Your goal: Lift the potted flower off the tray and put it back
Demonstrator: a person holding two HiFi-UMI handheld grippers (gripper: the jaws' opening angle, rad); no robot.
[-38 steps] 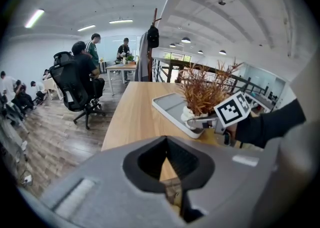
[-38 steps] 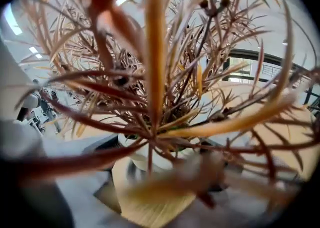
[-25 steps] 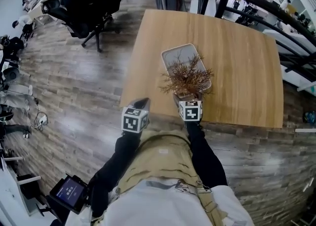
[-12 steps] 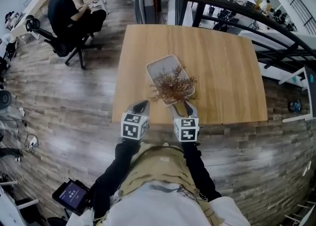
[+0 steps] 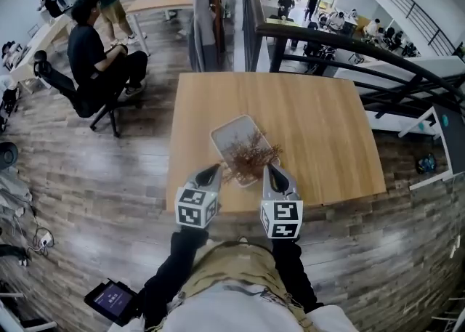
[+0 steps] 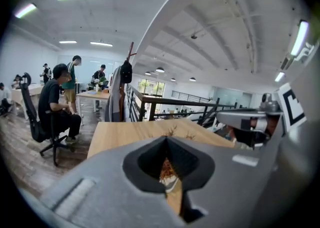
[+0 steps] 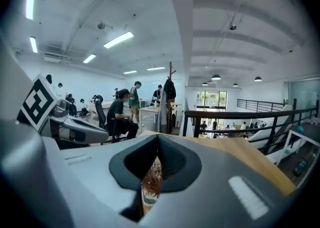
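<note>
The potted flower (image 5: 247, 156), a bush of dry brown twigs, stands on the near end of the pale tray (image 5: 231, 128) on the wooden table (image 5: 312, 127). Both grippers hang raised in front of the table's near edge, apart from the plant. The left gripper (image 5: 211, 171) is shut and empty. The right gripper (image 5: 273, 171) has just been closing and is shut with nothing between its jaws. Through the gap below the closed jaws of the left gripper (image 6: 167, 138) and of the right gripper (image 7: 158, 137), a sliver of the plant (image 6: 167, 169) (image 7: 151, 174) shows below.
A person sits on an office chair (image 5: 73, 87) left of the table. A dark railing (image 5: 327, 40) and a coat stand (image 5: 211, 3) rise behind it. A tablet (image 5: 112, 300) lies on the wooden floor at the lower left. More desks stand at the back.
Both grippers have risen away from the table. The right one has come off the pot at the tray's near end and closed empty. The plant stays on the tray.
</note>
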